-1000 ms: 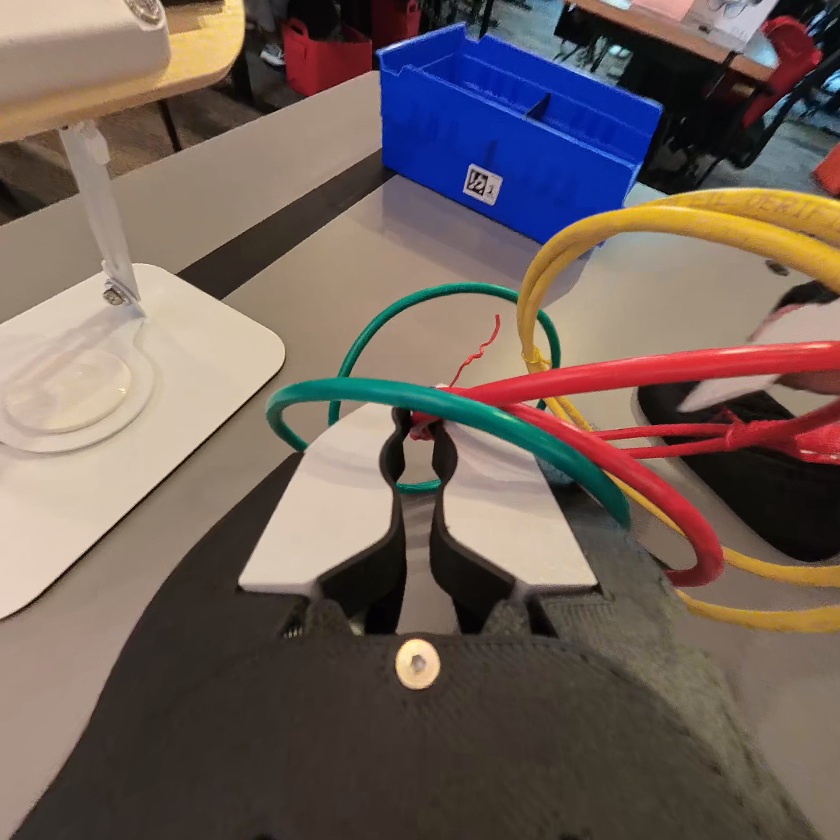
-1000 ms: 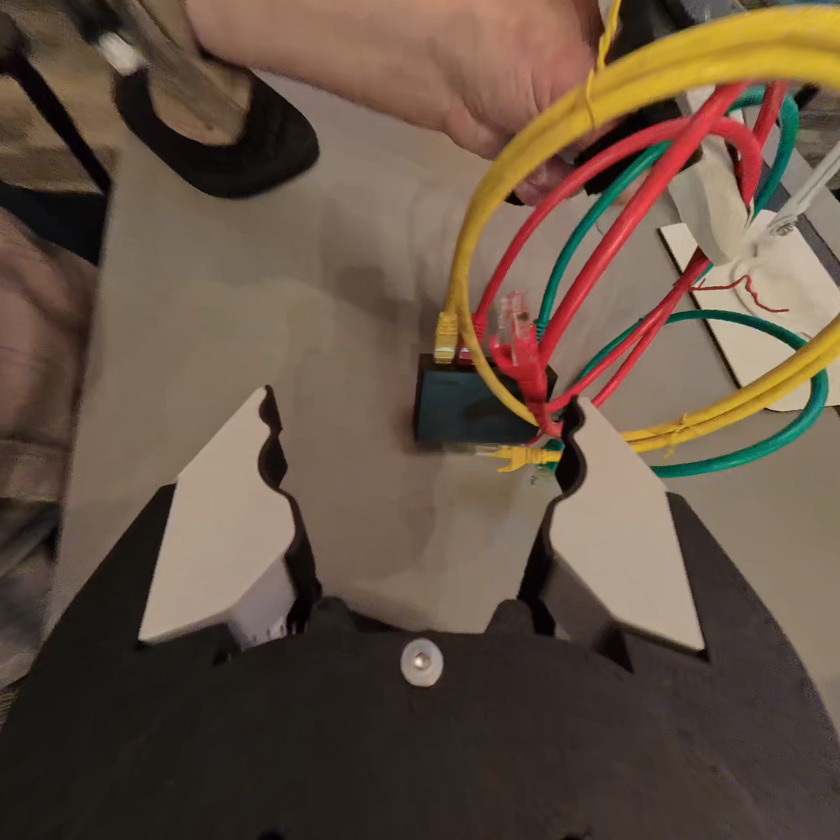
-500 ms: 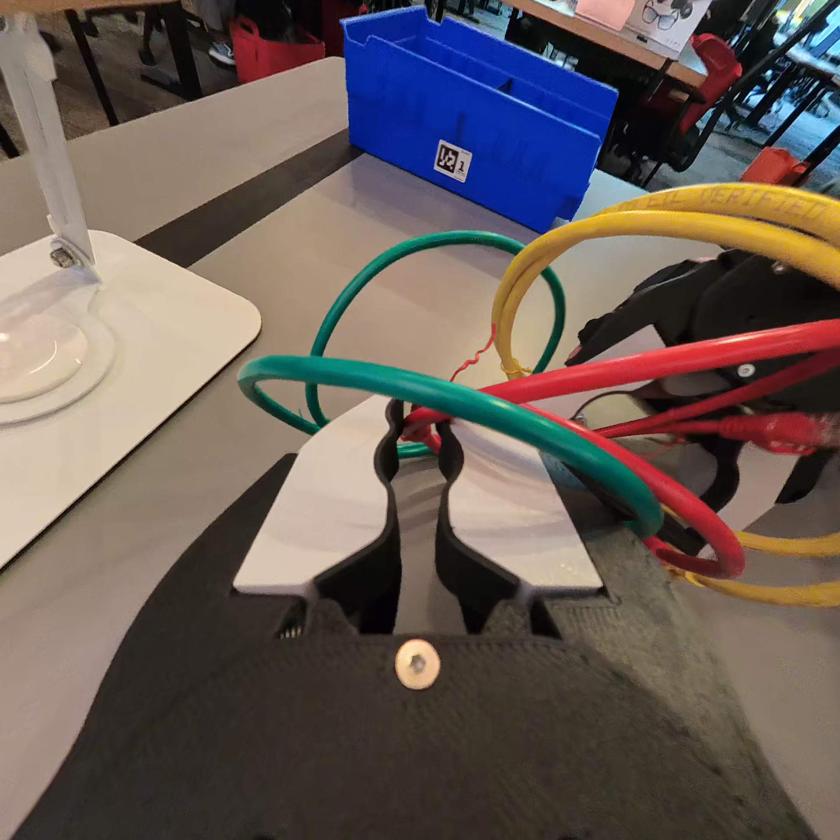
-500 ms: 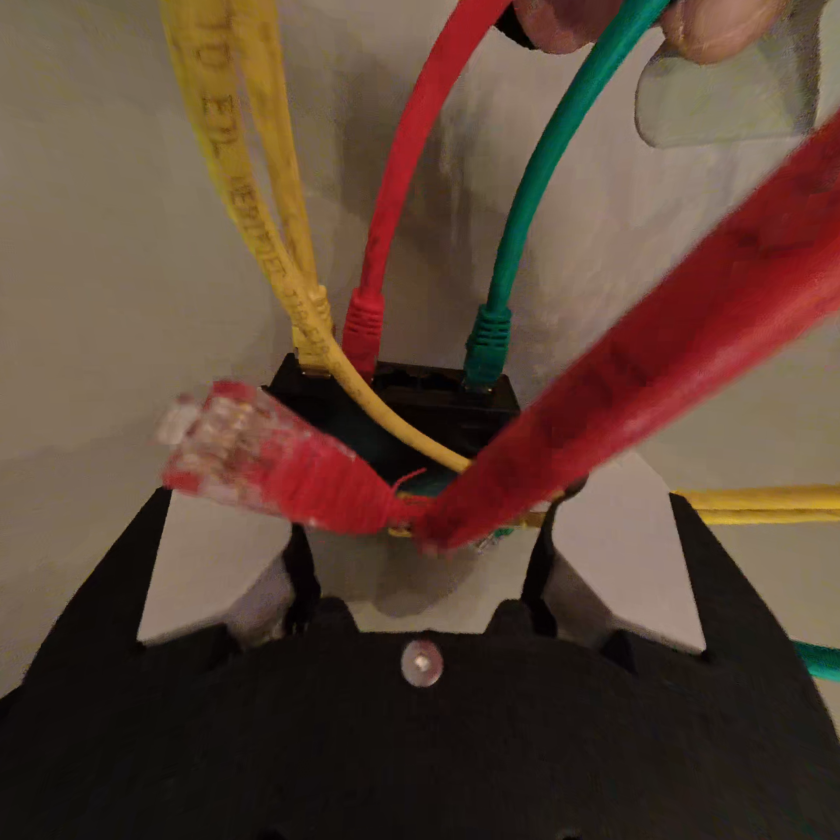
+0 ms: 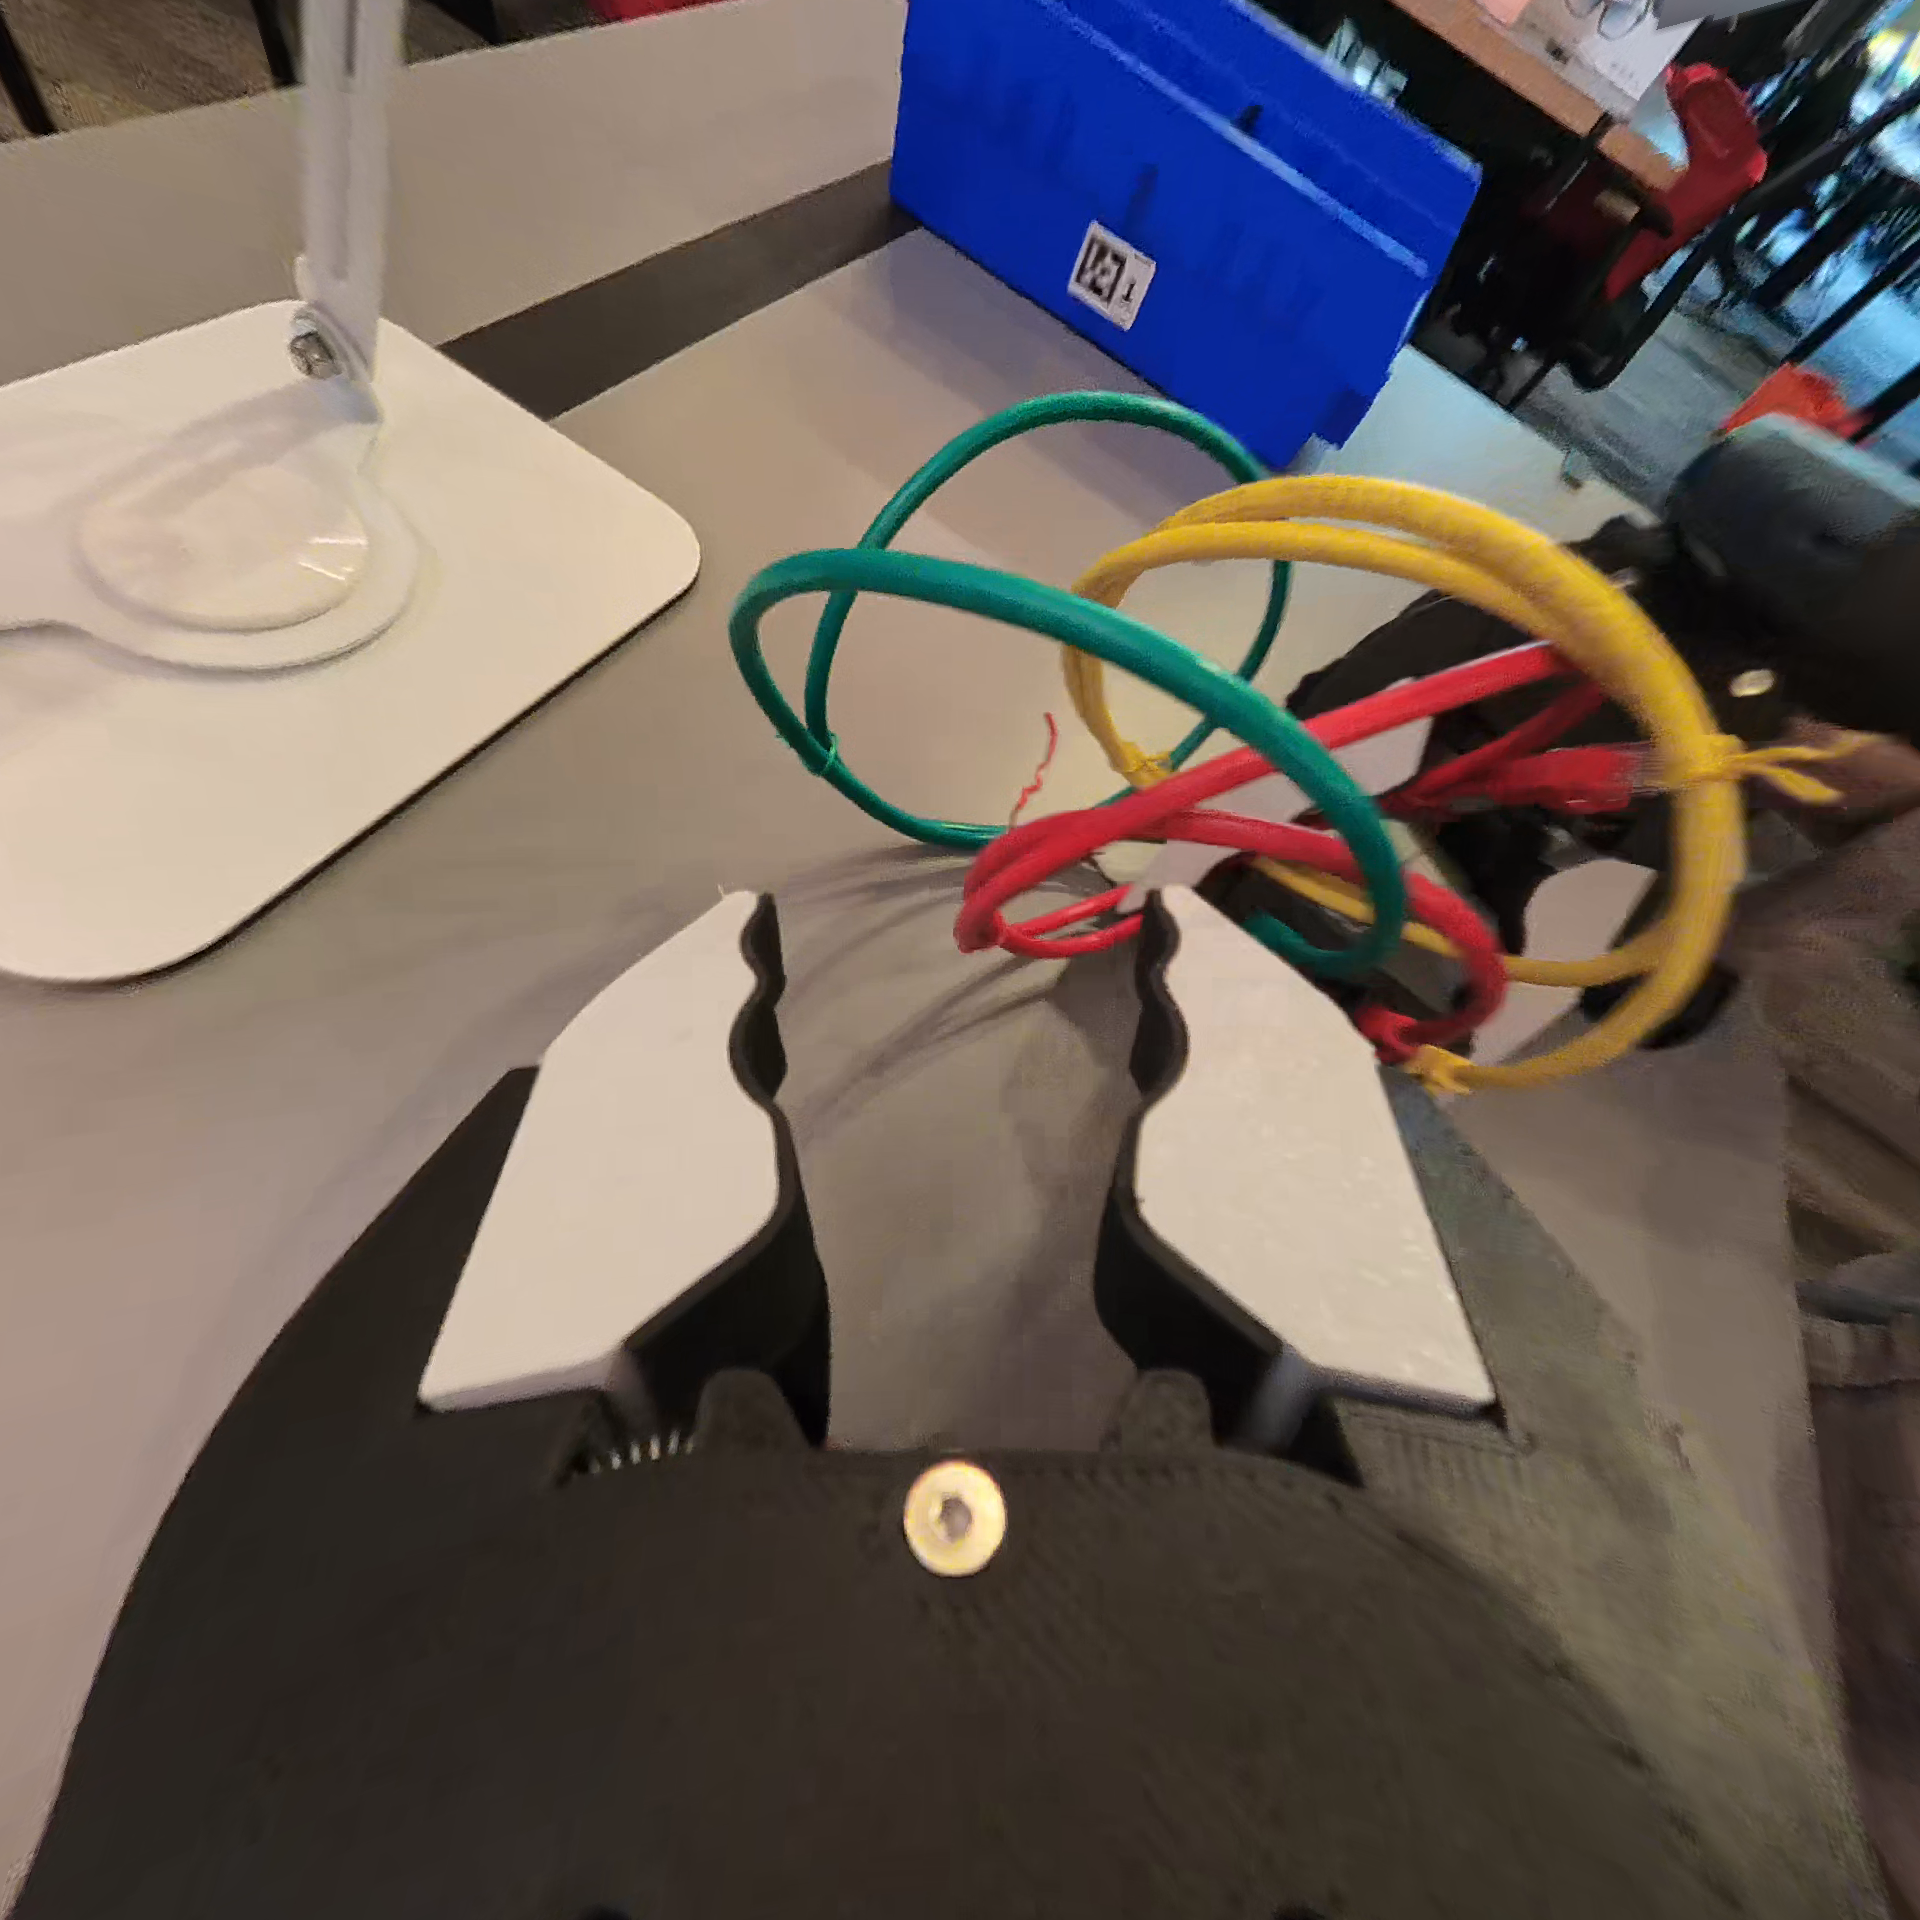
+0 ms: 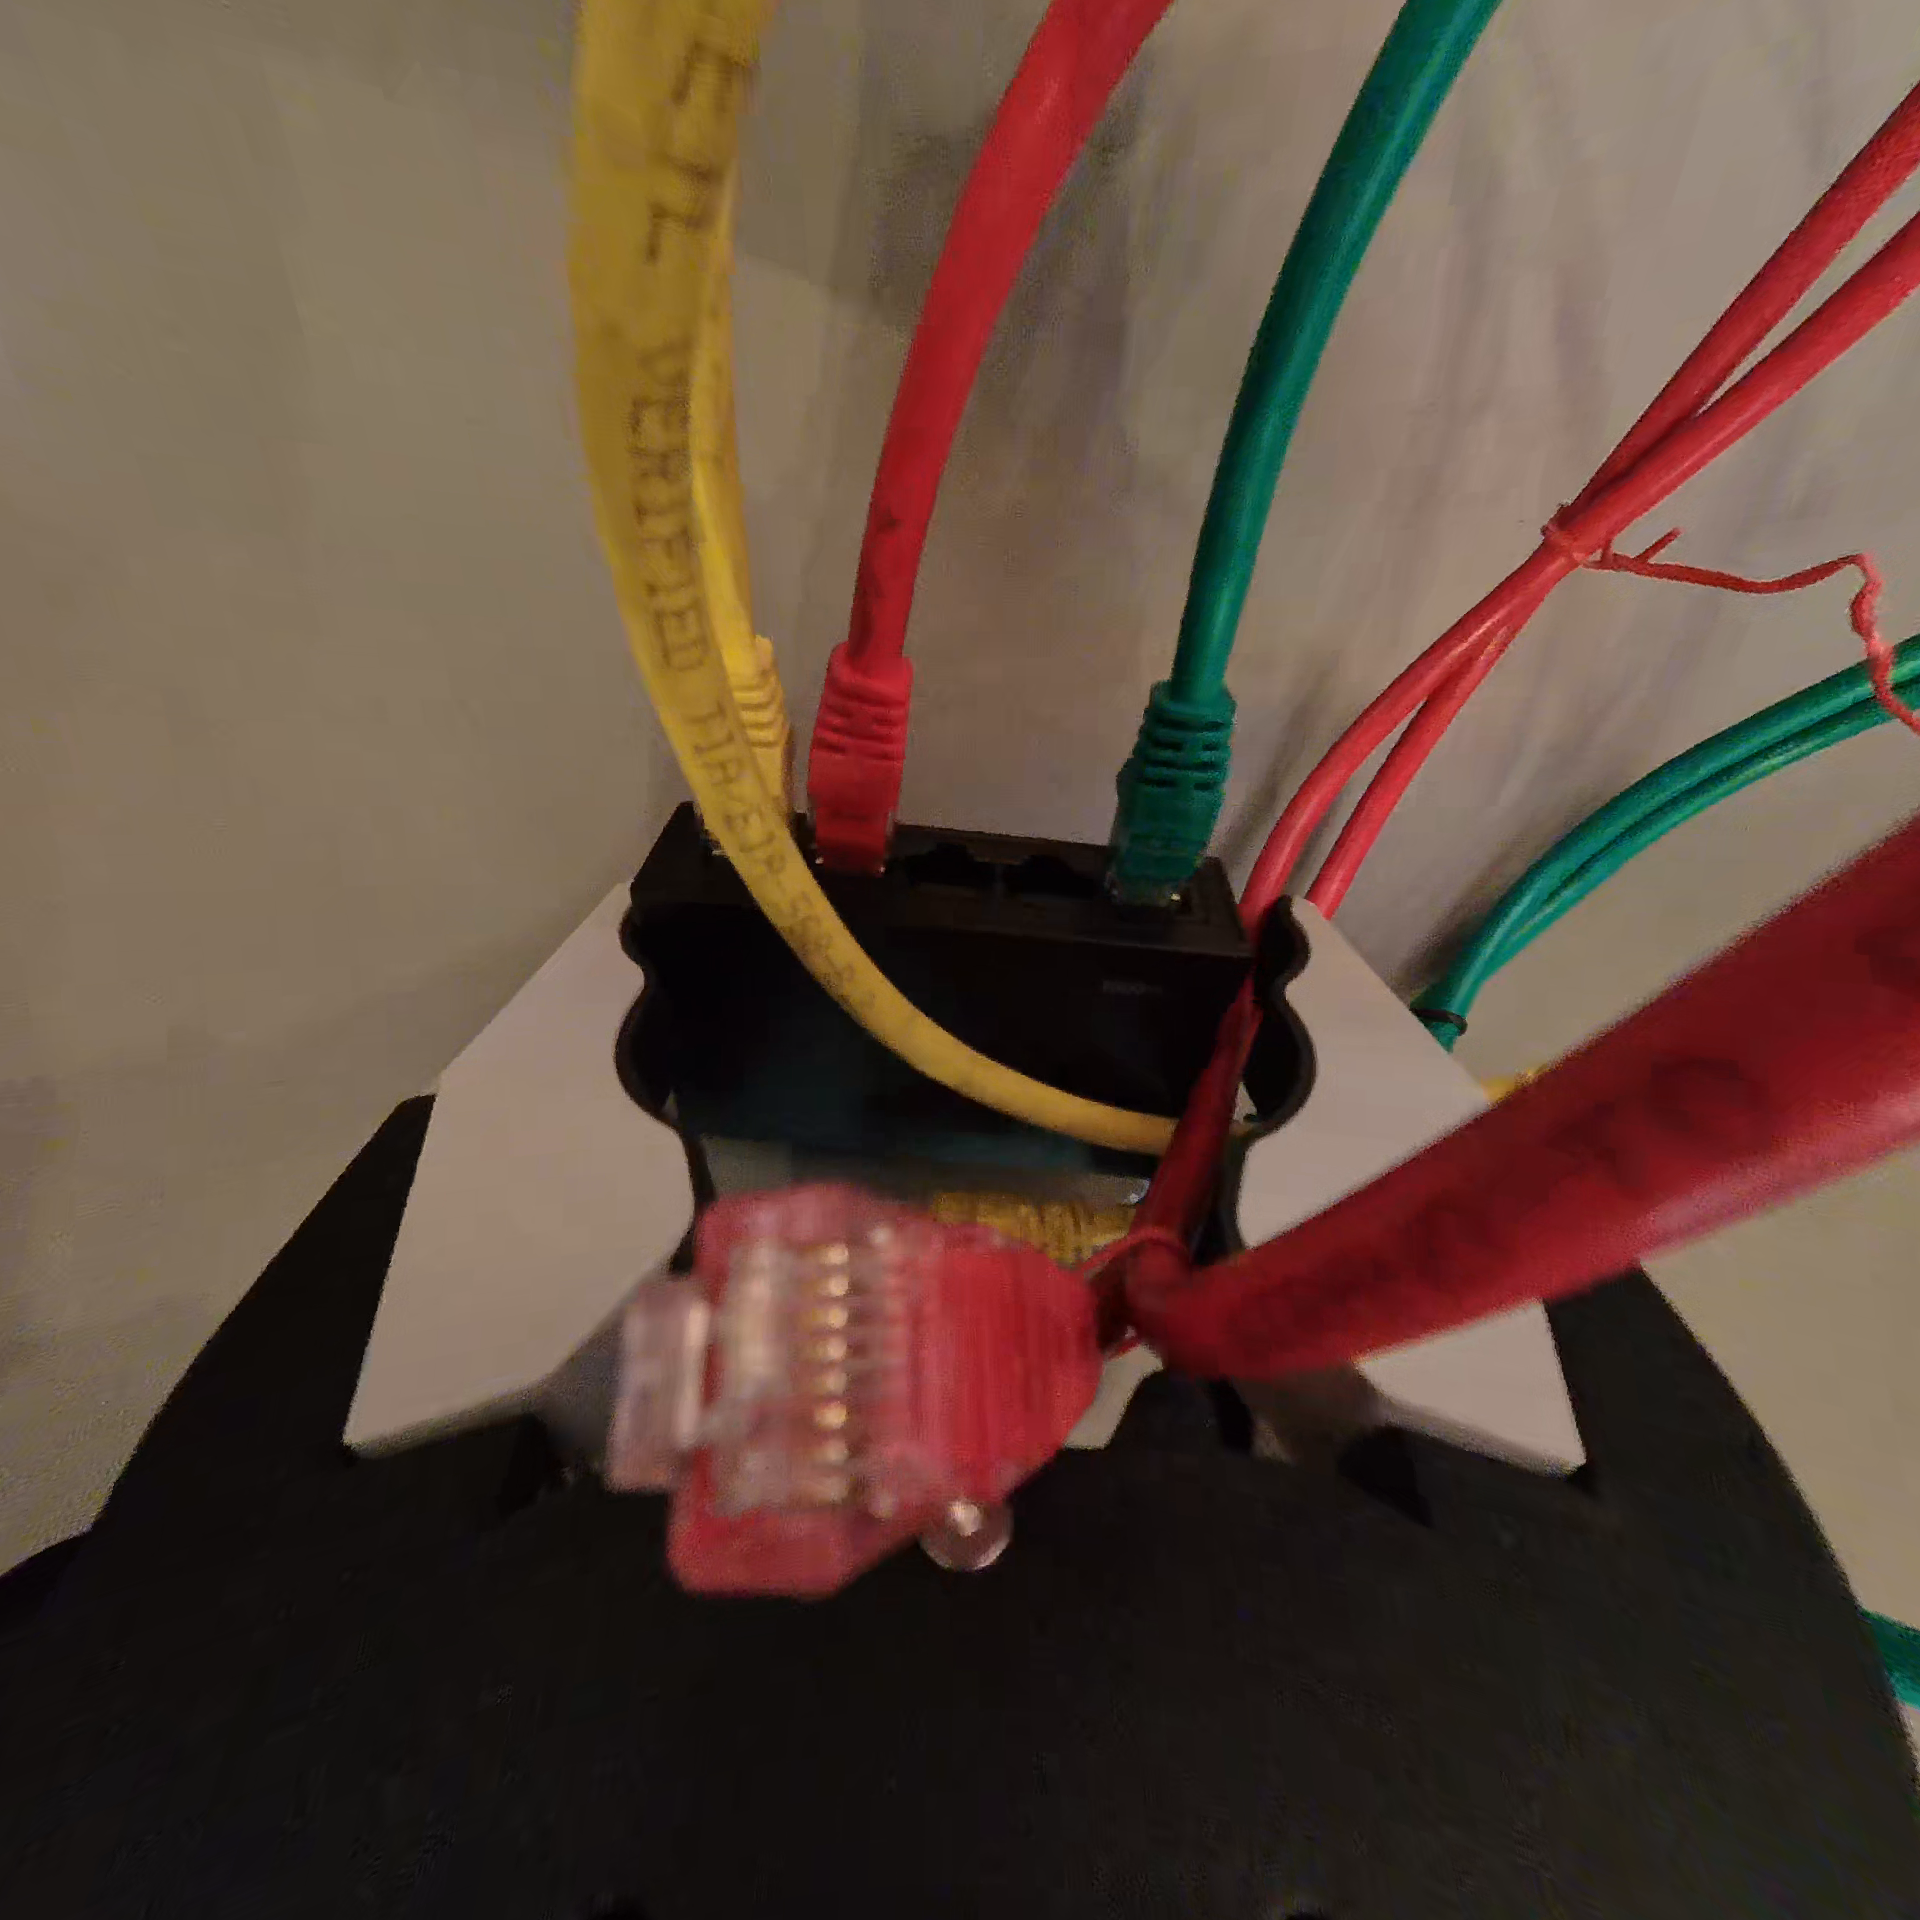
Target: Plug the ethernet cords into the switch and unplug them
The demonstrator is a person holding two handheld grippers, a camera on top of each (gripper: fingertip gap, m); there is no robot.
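Note:
In the right wrist view my right gripper [image 6: 956, 914] has its jaws against both sides of the black switch [image 6: 1039, 966]. A yellow plug [image 6: 764, 717], a red plug [image 6: 862, 727] and a green plug [image 6: 1174, 769] sit in its ports, and two middle ports [image 6: 997, 873] are empty. A loose red plug [image 6: 831, 1382] hangs close to the camera. In the left wrist view my left gripper [image 5: 956, 914] is open and empty. Loops of red cord [image 5: 1049, 862], green cord [image 5: 1039, 613] and yellow cord [image 5: 1455, 540] lie just ahead of its right fingertip.
A blue bin [image 5: 1143, 177] stands at the far side of the grey table [image 5: 623, 935]. A white lamp base [image 5: 260, 675] with its post sits at the left. Chairs and other tables show beyond the table's far right edge.
My left gripper has opened, let go of the red cord and drawn back a little. My right gripper has moved forward, so the switch now sits between its jaws.

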